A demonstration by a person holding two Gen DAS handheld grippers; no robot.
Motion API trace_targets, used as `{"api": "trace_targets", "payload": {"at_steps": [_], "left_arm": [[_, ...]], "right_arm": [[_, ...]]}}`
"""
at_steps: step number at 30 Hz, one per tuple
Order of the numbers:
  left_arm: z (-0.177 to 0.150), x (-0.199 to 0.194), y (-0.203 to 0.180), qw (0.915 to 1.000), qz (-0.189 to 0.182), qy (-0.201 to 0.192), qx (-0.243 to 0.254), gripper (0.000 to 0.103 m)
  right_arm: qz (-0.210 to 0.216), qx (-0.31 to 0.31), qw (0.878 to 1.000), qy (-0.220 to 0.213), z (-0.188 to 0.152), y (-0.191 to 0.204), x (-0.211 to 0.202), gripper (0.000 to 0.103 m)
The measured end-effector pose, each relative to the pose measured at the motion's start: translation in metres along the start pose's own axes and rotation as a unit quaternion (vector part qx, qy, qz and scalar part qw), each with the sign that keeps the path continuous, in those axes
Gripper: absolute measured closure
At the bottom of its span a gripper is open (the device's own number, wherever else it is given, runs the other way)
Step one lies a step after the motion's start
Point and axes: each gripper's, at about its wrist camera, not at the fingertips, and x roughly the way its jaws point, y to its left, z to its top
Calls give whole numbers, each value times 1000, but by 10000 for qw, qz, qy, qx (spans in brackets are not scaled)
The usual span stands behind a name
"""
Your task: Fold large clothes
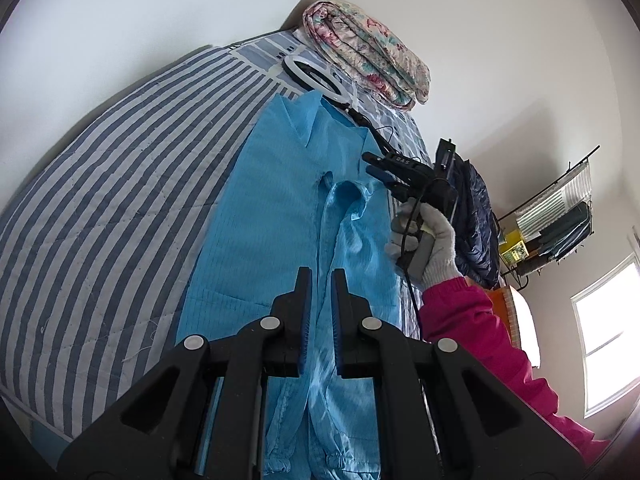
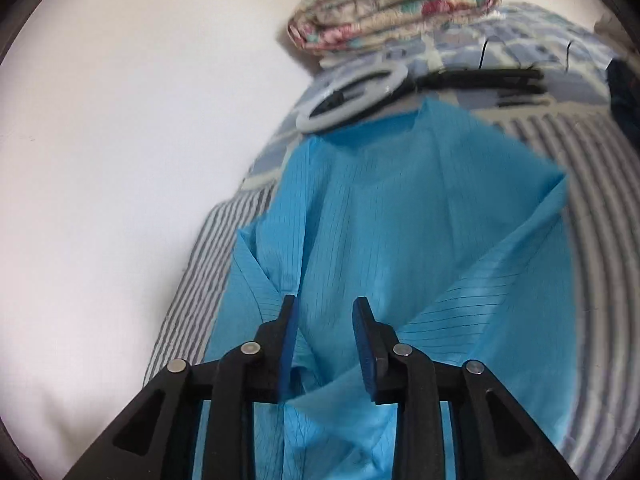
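Two grippers are held over the blue garment (image 1: 280, 208) spread on the striped bed (image 1: 120, 200): should the narrowly closed left gripper (image 1: 322, 280), apparently empty, or the part-open, empty right gripper (image 2: 325, 310) snag loose cloth, the fold could be dragged askew.

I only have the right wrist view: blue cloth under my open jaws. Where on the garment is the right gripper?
Observer: In the left wrist view the right gripper sits at the blue garment's shoulder edge, beside the collar.
Operator: And the left gripper?
Observer: The left gripper is nearly closed over cloth folded down the garment's middle. I cannot tell whether it is pinching it.
Operator: Anything beside me?
Observer: A dark quilted jacket lies just past the gloved hand.
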Motion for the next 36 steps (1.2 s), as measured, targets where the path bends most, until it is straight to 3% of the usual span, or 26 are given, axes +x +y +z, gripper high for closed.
{"api": "trace_targets", "payload": {"at_steps": [4, 7, 11, 15, 18, 21, 23, 28, 32, 36], "left_arm": [[-2, -5, -4, 10000, -16, -68, 48, 97], [-2, -7, -7, 9999, 0, -115, 93, 97], [-3, -2, -1, 9999, 148, -55, 71, 97], [-3, 5, 8, 9998, 122, 112, -124, 97], [-10, 7, 4, 9996, 161, 226, 101, 97], [-21, 12, 0, 9985, 268, 373, 297, 97], [-32, 18, 2, 9977, 218, 577, 263, 97], [-64, 26, -5, 9941, 127, 999, 397, 97], [-89, 21, -7, 9927, 314, 1015, 563, 96], [-103, 3, 19, 9941, 697, 754, 357, 76]], "right_arm": [[-1041, -47, 9939, 354, -28, -7, -25, 75], [-1336, -310, 9888, 596, -56, -6, -22, 76], [-1212, -311, 9896, 715, -65, 1, 3, 76], [-1151, -697, 9864, 940, -69, 25, 23, 76], [-944, -776, 9893, 800, -76, 36, -16, 75], [-935, -833, 9898, 677, -95, 40, -77, 67], [-1001, -890, 9886, 693, -117, 44, -117, 63], [-943, -617, 9900, 853, -198, 37, -200, 39], [-875, -238, 9882, 1234, -260, 26, -218, 39], [-708, 26, 9830, 1692, -312, 22, -209, 39]]}}
